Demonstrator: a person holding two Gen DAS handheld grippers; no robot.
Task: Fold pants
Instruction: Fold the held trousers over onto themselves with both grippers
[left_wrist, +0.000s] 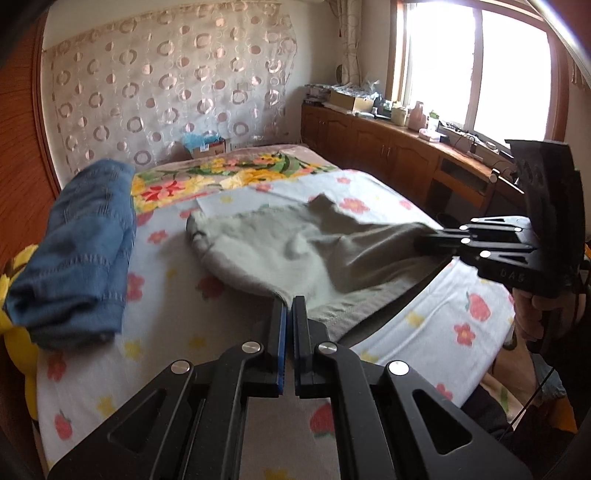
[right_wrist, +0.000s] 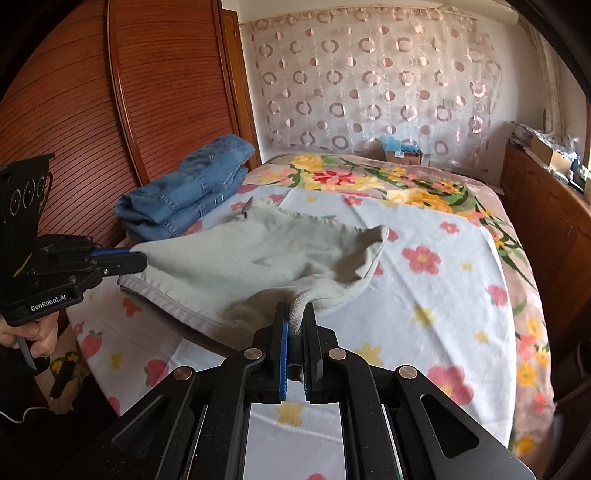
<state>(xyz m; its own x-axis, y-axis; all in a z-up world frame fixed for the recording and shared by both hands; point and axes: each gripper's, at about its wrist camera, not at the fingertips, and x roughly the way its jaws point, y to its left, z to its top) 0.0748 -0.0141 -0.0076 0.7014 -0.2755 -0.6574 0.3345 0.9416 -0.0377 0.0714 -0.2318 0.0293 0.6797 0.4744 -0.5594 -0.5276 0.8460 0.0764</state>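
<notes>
The right gripper (right_wrist: 293, 308) pinches a bunched corner of the pale grey pants (right_wrist: 236, 254), while the left gripper (right_wrist: 138, 258) clamps their opposite edge. The pants sag between them over a floral bedspread (right_wrist: 443, 288). Folded blue jeans (right_wrist: 188, 188) lie near the wooden wardrobe (right_wrist: 110, 92).

Pale grey-green pants (right_wrist: 258, 254) – blue jeans (right_wrist: 188, 192) – flower-printed white sheet (right_wrist: 443, 295).

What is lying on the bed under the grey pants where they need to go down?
Nothing visible: the grey pants hang over bare flowered sheet. The folded jeans sit off to the side, apart from them.
</notes>
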